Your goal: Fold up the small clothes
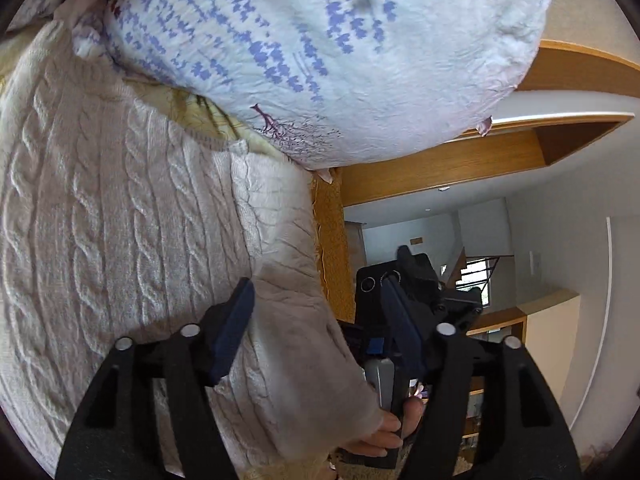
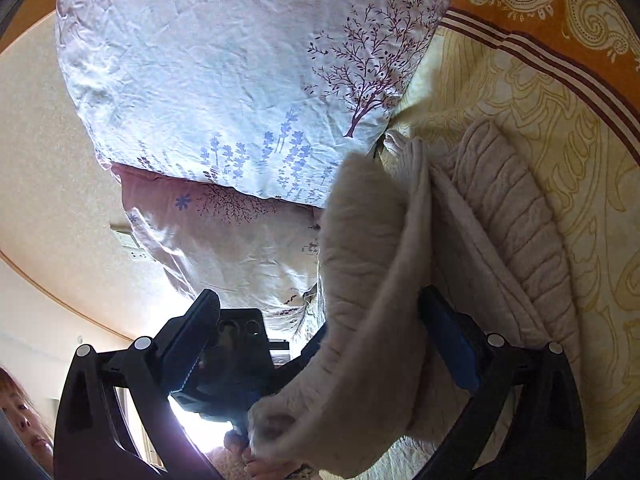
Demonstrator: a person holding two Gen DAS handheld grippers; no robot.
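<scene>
Left gripper open, jaws spread wide, nothing pressed between the dark blue pads. Left pad over the cream cable-knit sweater; right pad off the sweater's edge, toward the room. Sweater spread flat on the bed, filling the space left of the gripper, with a smoother folded-over part of it lying between the jaws and running toward the camera. Floral pillow, white with blue flowers and a small purple tree, beyond the sweater, bulging over its far edge. Yellow patterned bedspread showing in a sliver between sweater and pillow. Right of the sweater, past the bed's orange edge, the other gripper's black body with a person's hand on its handle. Wooden ceiling trim and white walls farther off.

From the right wrist: right gripper open, at its widest. A thick fold of the sweater lying between the two blue pads, draped loose; neither pad seen pressing it. Ribbed hem of the sweater to the right of that fold, resting on the yellow patterned bedspread with its orange border beyond. Floral pillow beyond the sweater, a second pinkish pillow tucked under it. Left of the sweater fold, the other gripper's black body. Fingers at the bottom edge, touching the sweater's near end. Part of a person at the lower left corner.
</scene>
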